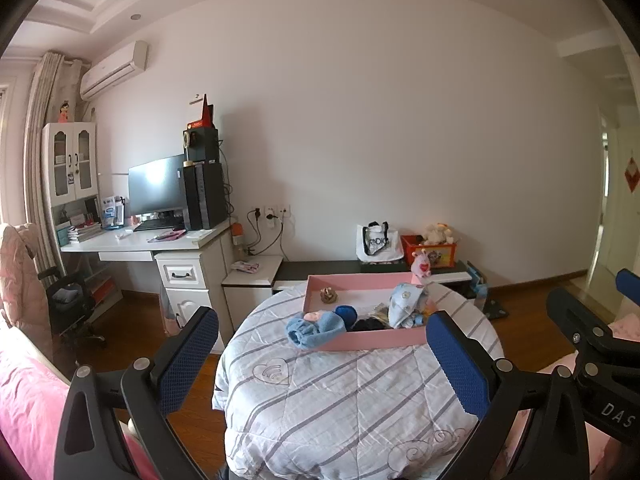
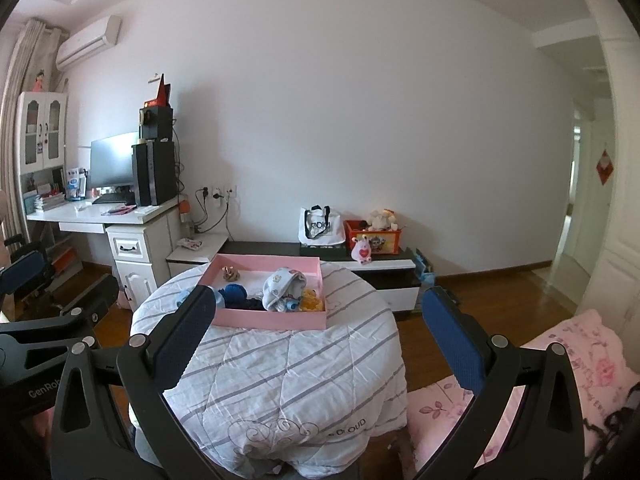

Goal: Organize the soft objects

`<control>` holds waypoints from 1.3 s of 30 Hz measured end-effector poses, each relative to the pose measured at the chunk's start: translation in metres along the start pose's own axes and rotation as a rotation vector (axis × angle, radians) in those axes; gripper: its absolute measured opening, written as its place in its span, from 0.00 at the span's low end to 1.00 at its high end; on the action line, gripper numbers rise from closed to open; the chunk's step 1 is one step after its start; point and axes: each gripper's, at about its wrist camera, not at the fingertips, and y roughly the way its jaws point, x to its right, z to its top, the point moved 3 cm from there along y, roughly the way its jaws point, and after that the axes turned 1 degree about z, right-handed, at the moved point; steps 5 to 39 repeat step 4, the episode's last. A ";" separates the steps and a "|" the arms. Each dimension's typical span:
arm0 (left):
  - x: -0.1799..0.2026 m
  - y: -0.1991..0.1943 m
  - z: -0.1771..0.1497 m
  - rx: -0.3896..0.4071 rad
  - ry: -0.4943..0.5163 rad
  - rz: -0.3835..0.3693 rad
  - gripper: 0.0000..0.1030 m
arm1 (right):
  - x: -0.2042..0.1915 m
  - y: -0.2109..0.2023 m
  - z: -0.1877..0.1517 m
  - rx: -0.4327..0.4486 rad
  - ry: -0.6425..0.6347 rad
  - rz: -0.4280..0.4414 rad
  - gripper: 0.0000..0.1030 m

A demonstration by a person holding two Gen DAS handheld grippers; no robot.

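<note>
A pink tray rests on a round surface draped with a striped quilt. Inside lie a light blue plush, a dark blue ball, a patterned baby hat, a yellow toy and a small brown item. My left gripper hovers open just short of the tray. Also open and holding nothing, my right gripper hangs near the tray's front edge.
A white desk with monitor and computer tower stands at the left wall. A low dark bench behind holds a tote bag, an orange toy box and a pink plush. Pink bedding flanks me.
</note>
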 end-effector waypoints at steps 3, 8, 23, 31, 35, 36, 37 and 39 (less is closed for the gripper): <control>0.000 0.000 0.000 0.000 0.000 0.000 1.00 | 0.001 0.000 0.000 -0.003 0.002 0.004 1.00; 0.001 0.001 0.000 0.001 0.000 -0.001 1.00 | 0.002 0.000 -0.001 -0.004 0.004 0.004 1.00; 0.001 0.001 0.000 0.001 0.000 -0.001 1.00 | 0.002 0.000 -0.001 -0.004 0.004 0.004 1.00; 0.001 0.001 0.000 0.001 0.000 -0.001 1.00 | 0.002 0.000 -0.001 -0.004 0.004 0.004 1.00; 0.001 0.001 0.000 0.001 0.000 -0.001 1.00 | 0.002 0.000 -0.001 -0.004 0.004 0.004 1.00; 0.001 0.001 0.000 0.001 0.000 -0.001 1.00 | 0.002 0.000 -0.001 -0.004 0.004 0.004 1.00; 0.001 0.001 0.000 0.001 0.000 -0.001 1.00 | 0.002 0.000 -0.001 -0.004 0.004 0.004 1.00; 0.001 0.001 0.000 0.001 0.000 -0.001 1.00 | 0.002 0.000 -0.001 -0.004 0.004 0.004 1.00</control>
